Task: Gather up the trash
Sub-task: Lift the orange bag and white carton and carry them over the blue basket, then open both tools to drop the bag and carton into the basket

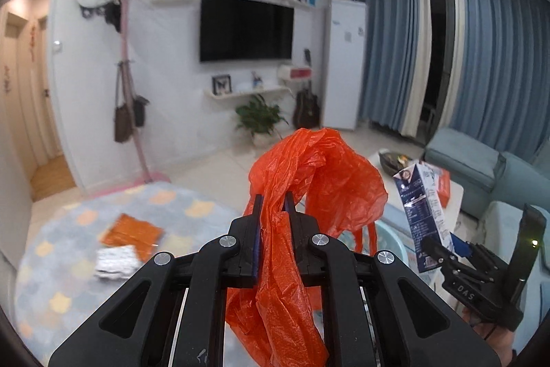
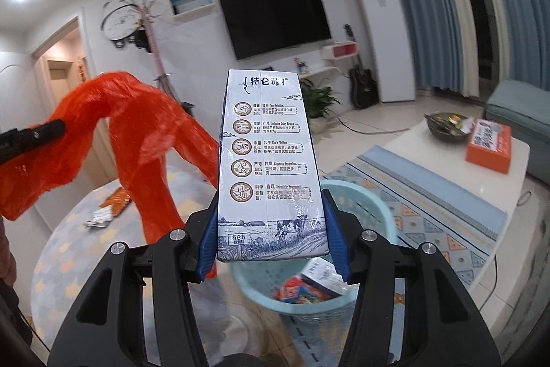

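Living-room floor below us holds a pale blue basket (image 2: 364,205). Our right gripper (image 2: 271,229) clamps the upright milk carton (image 2: 264,160) directly above its rim, probably nearest. Our left gripper (image 1: 273,212), nearly closed, pinches the orange bag (image 1: 309,177) alongside.

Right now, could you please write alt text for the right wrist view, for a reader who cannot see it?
The right gripper clamps an upright milk carton above a light blue basket already holding wrappers. At left, the left gripper holds up an orange plastic bag; behind are a living room wall with a television and a white table.
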